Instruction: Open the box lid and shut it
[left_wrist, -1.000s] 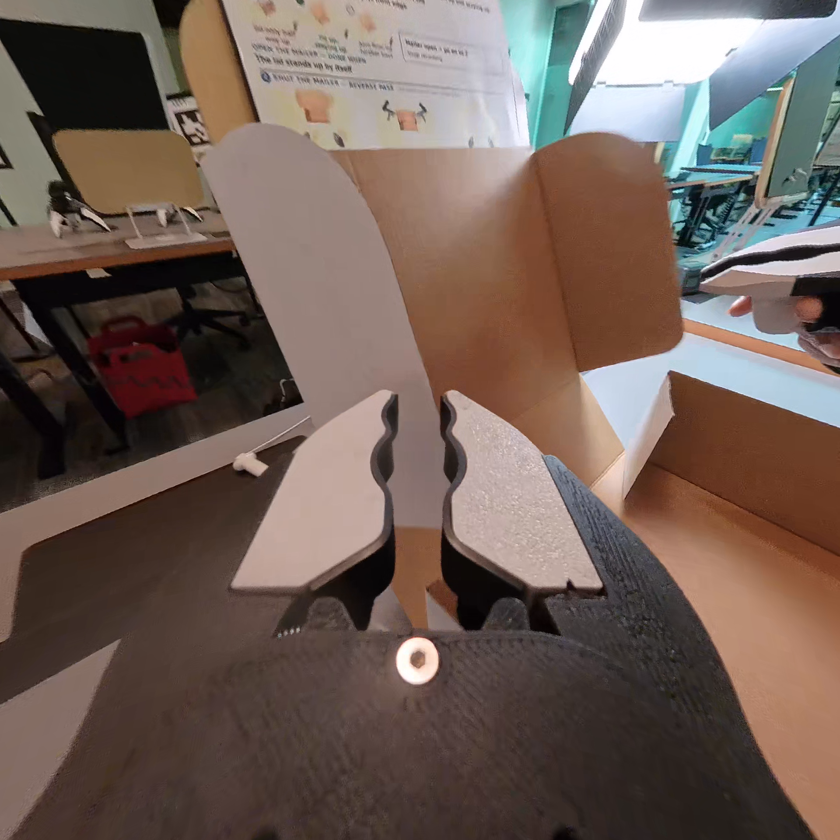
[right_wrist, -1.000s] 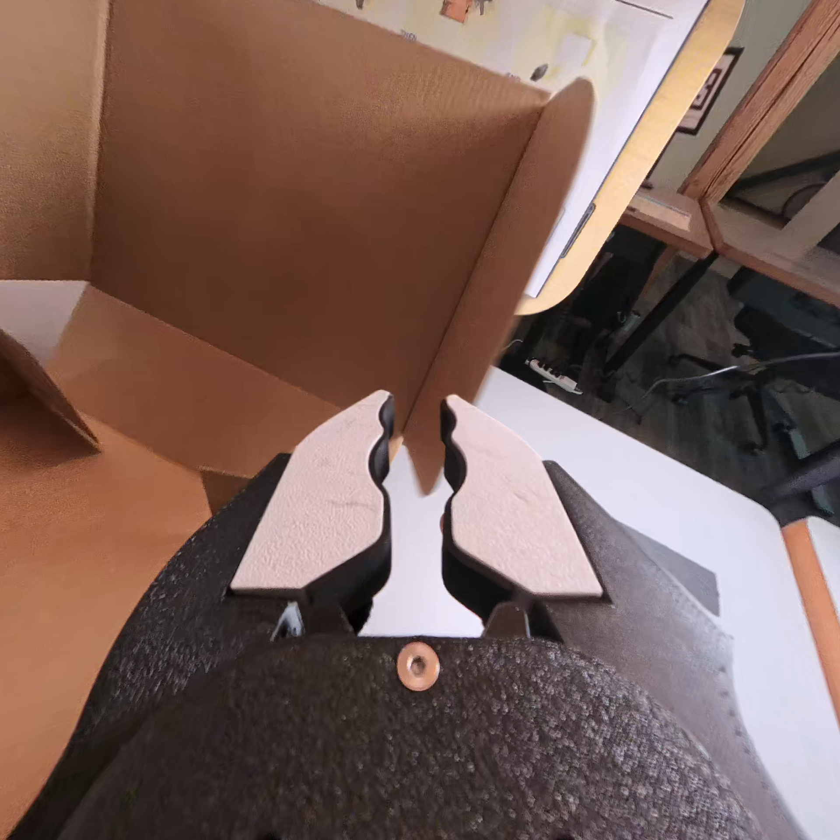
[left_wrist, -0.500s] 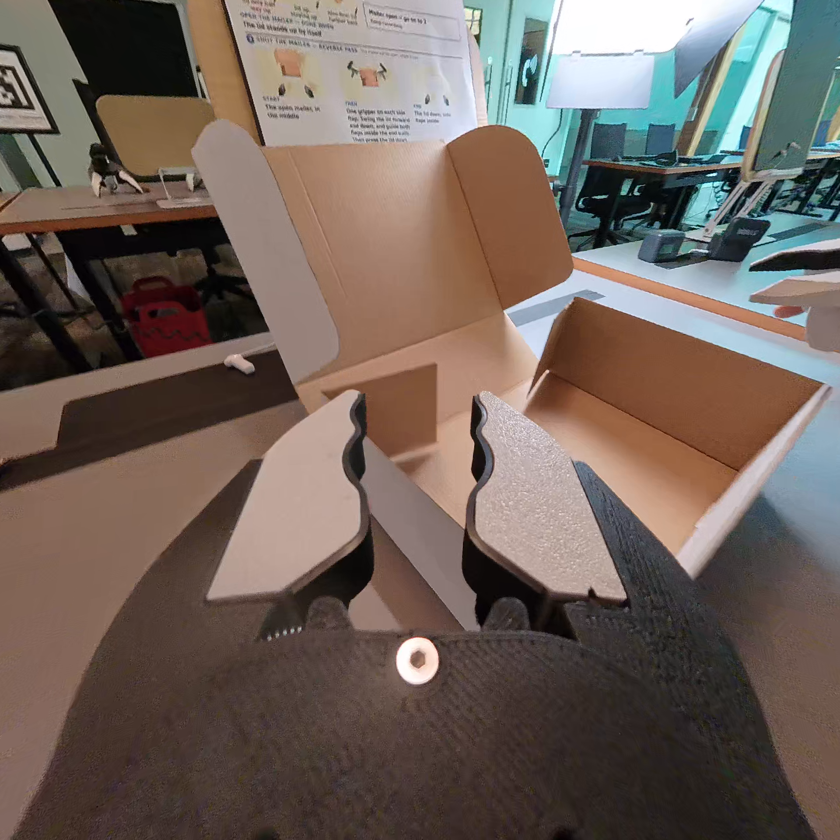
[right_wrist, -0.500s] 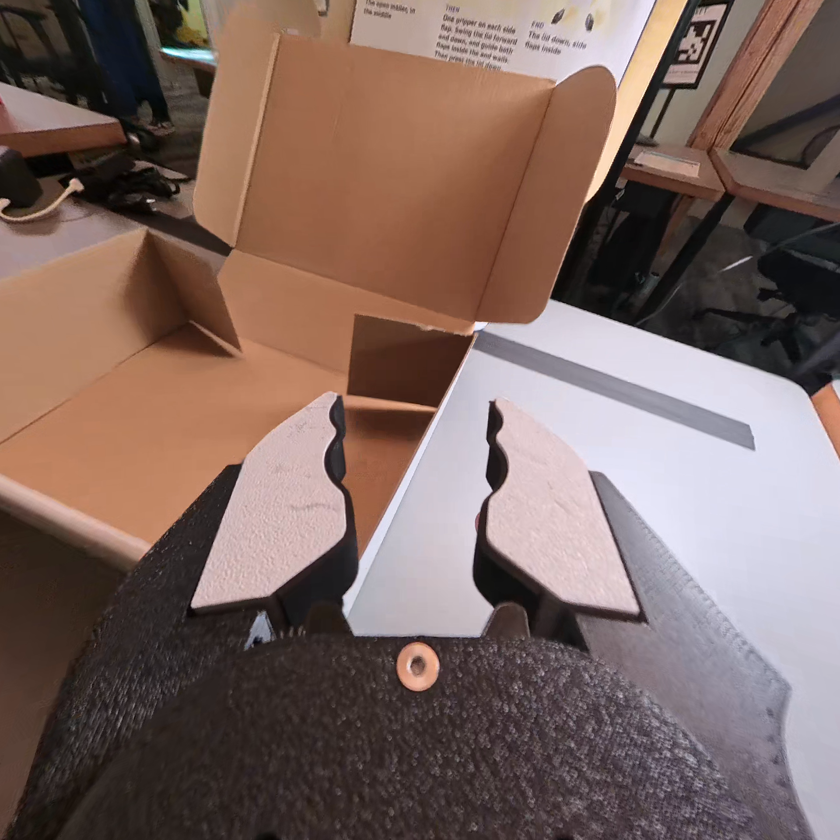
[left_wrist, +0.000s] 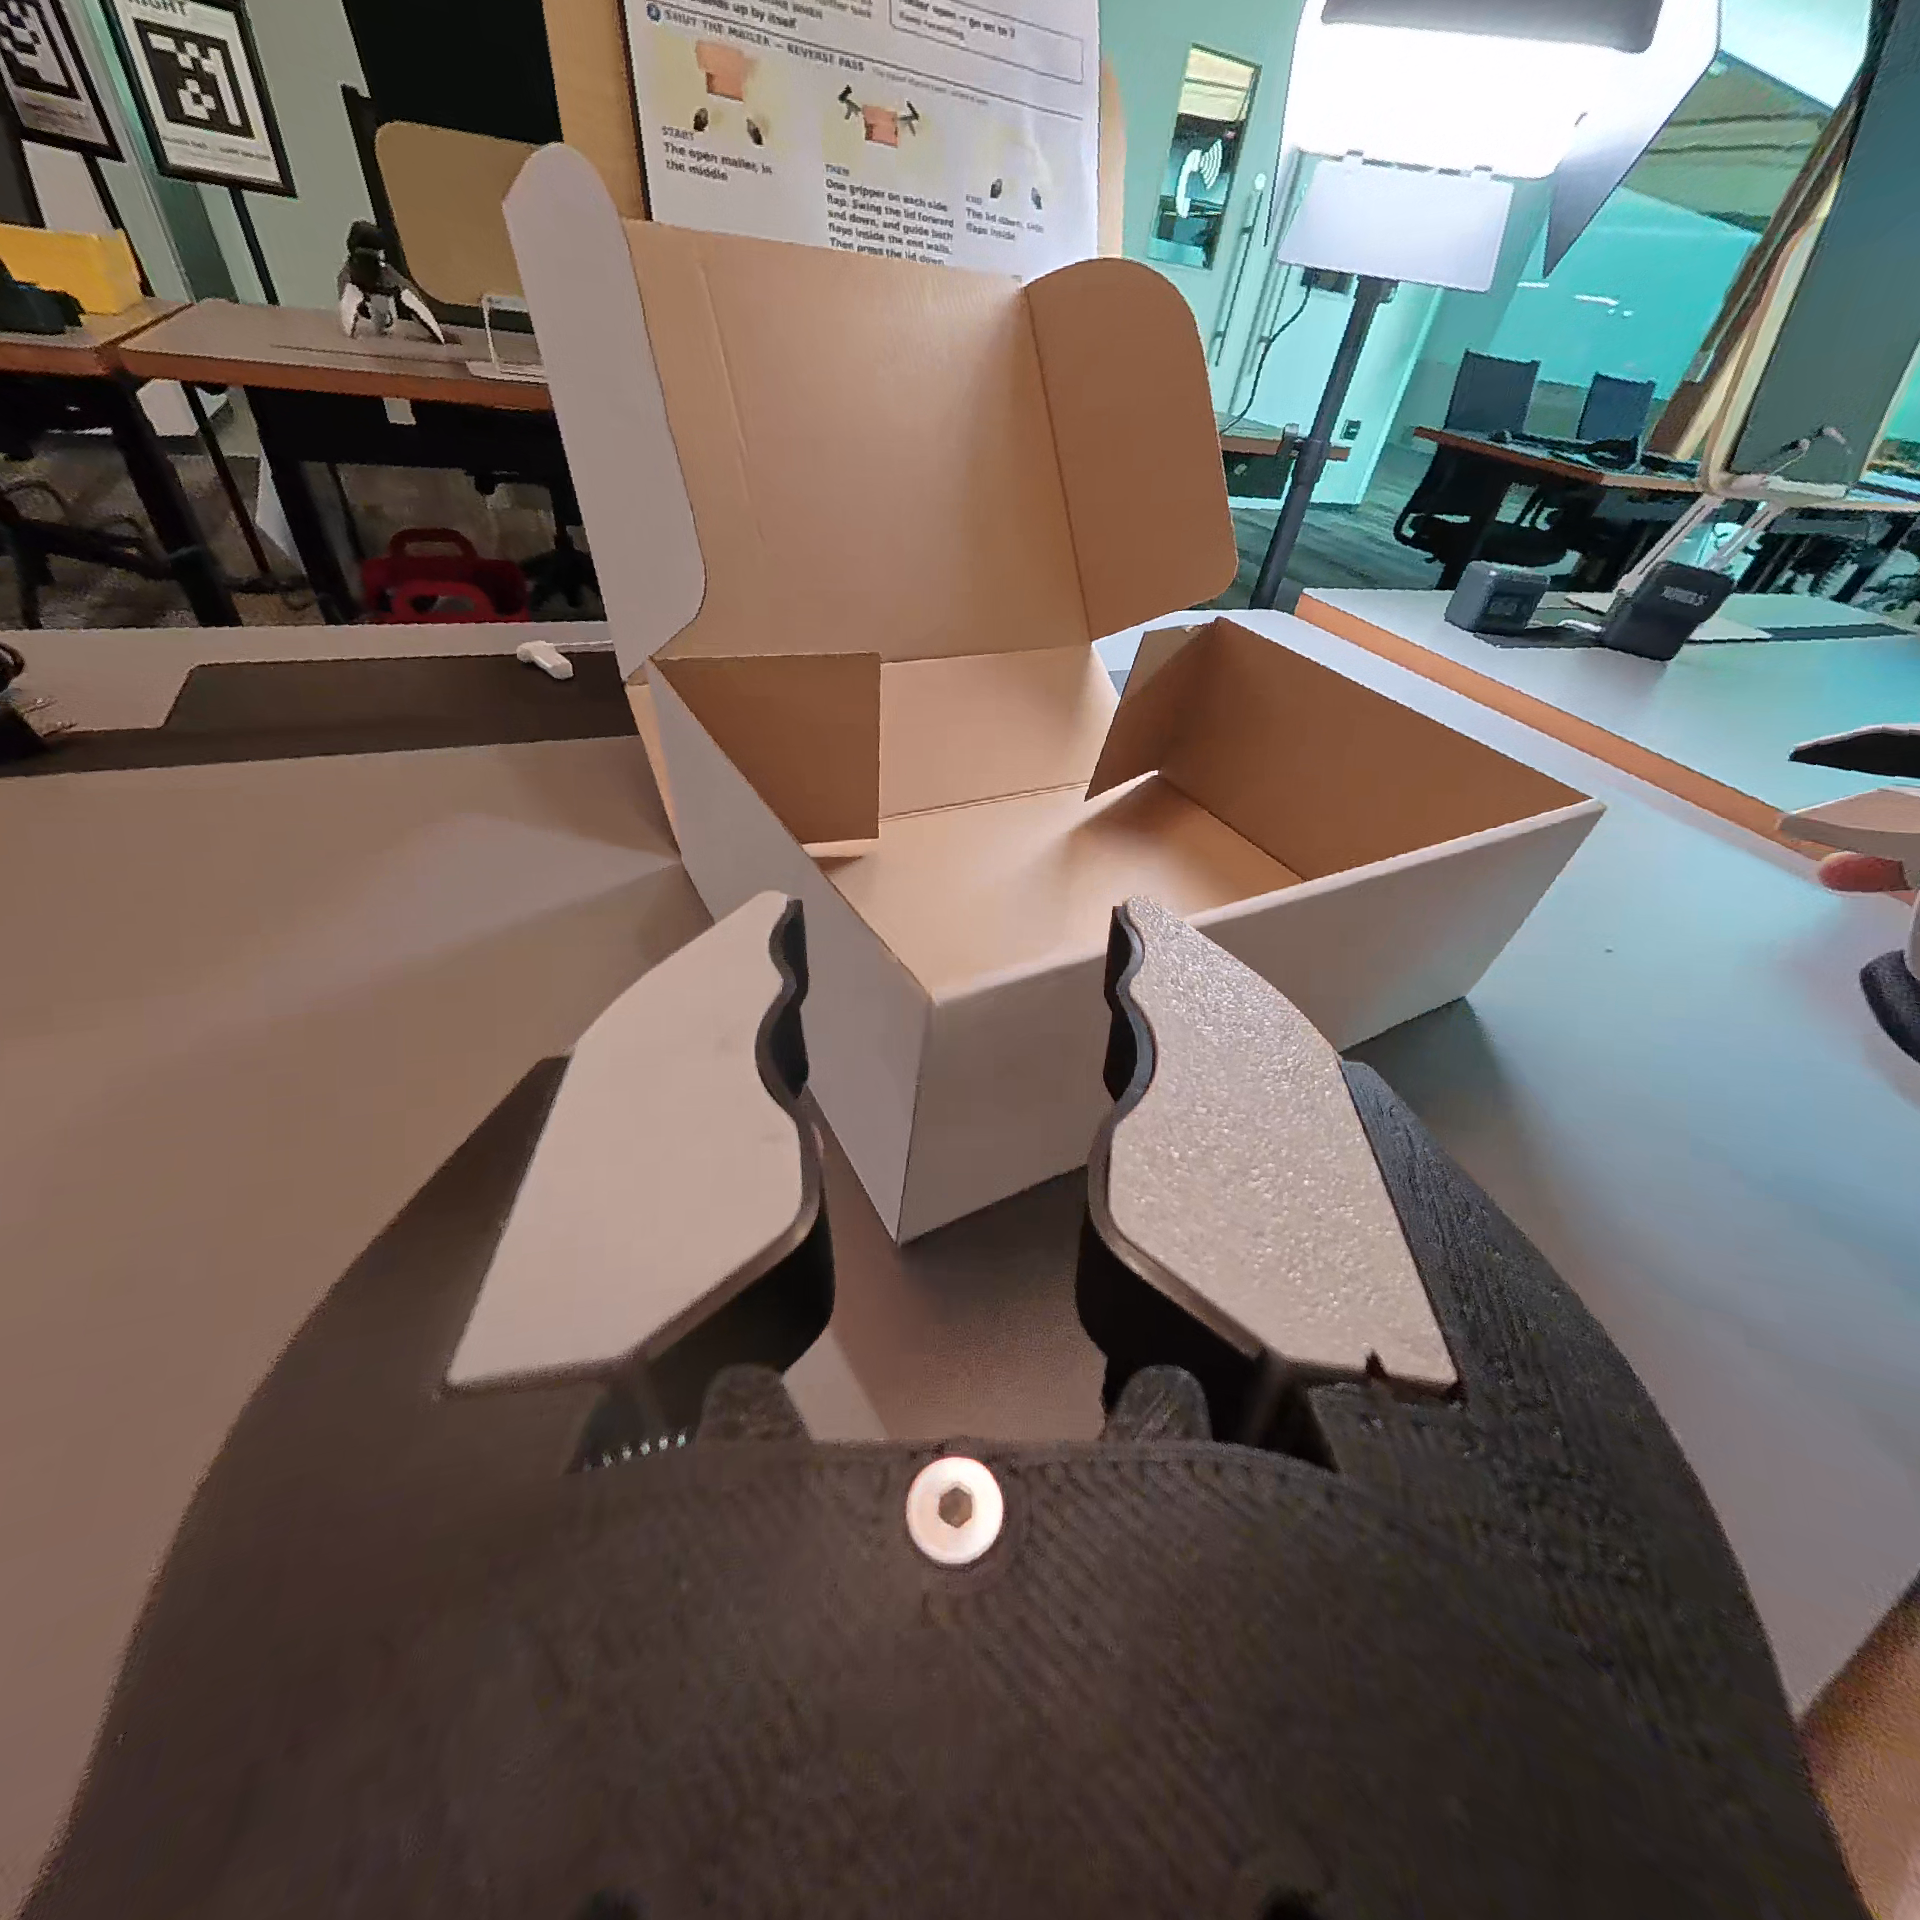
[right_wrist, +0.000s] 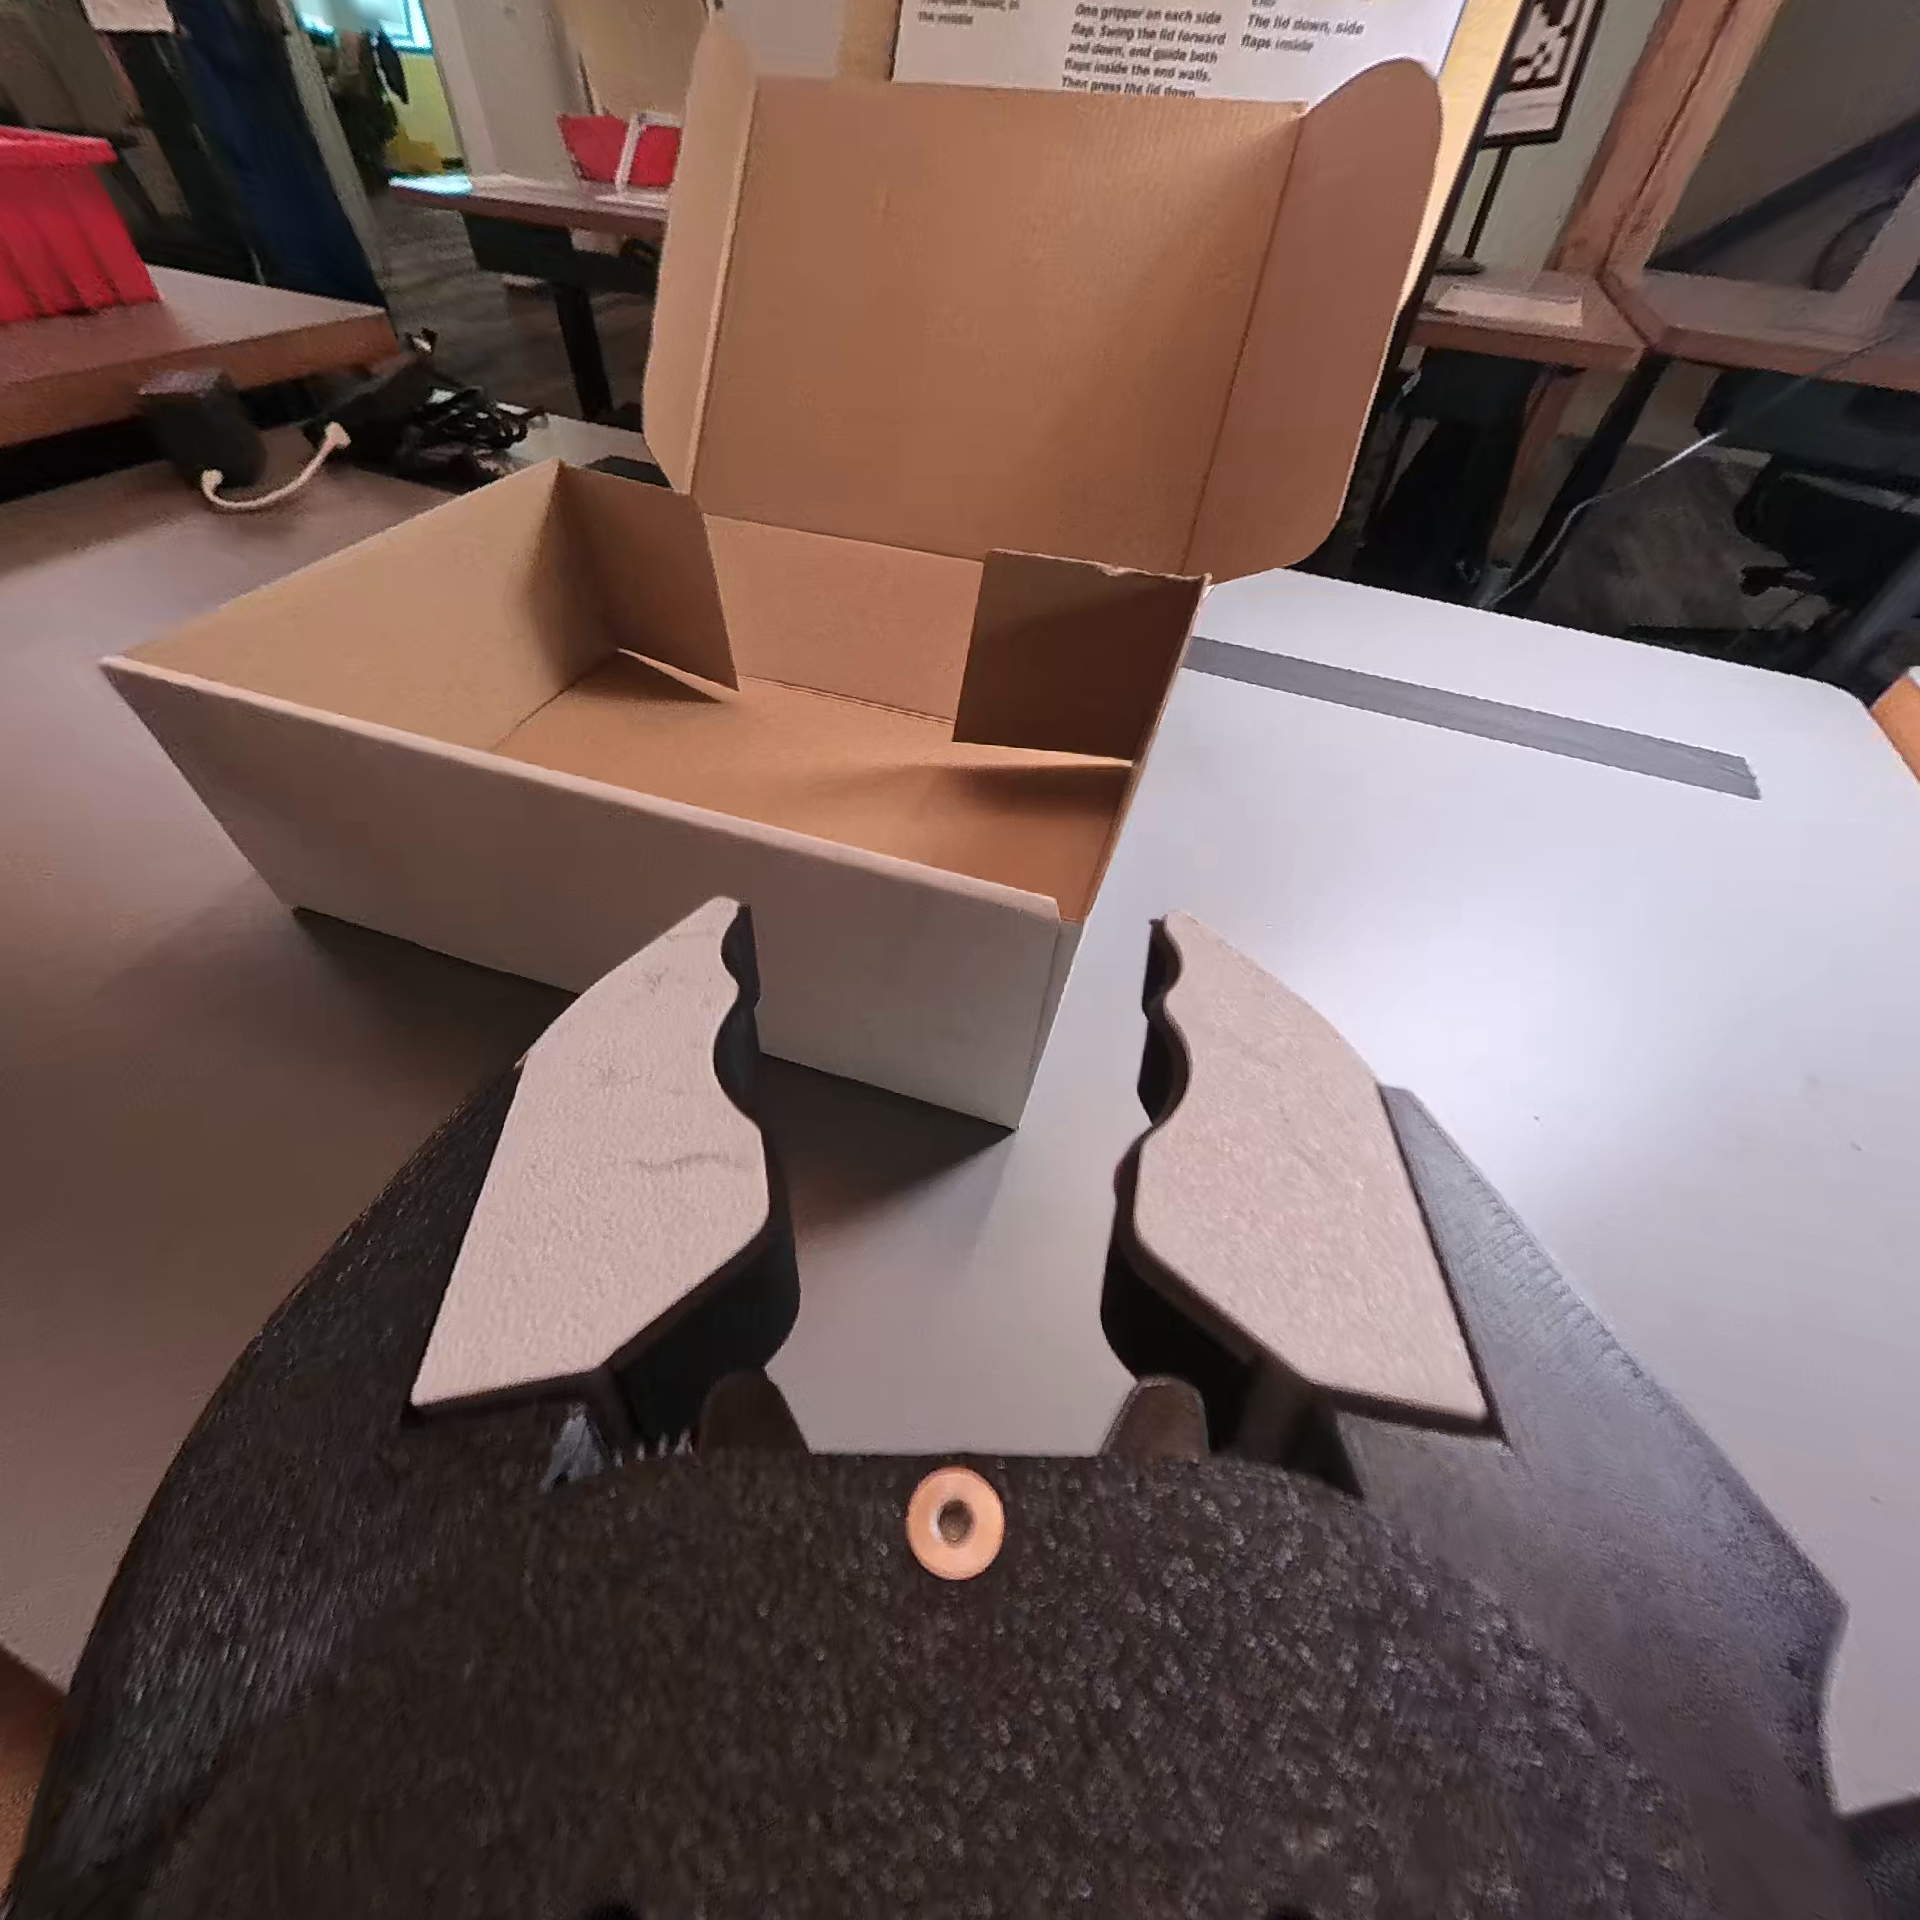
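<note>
A cardboard box, white outside and brown inside, stands open and empty on the grey table. Its lid stands upright at the back with both side flaps spread. It also shows in the right wrist view, with the lid up. My left gripper is open and empty, just in front of the box's near left corner. My right gripper is open and empty, just in front of the near right corner. The right gripper's tip shows at the left wrist view's right edge.
An instruction poster on a board stands behind the box. A dark tape strip crosses the table to the right. A small white object lies at the table's far left. Other desks, chairs and a red bag stand beyond.
Both grippers have let go of the lid's side flaps, opened wide and pulled back towards the box's front corners. The lid stays upright by itself.
</note>
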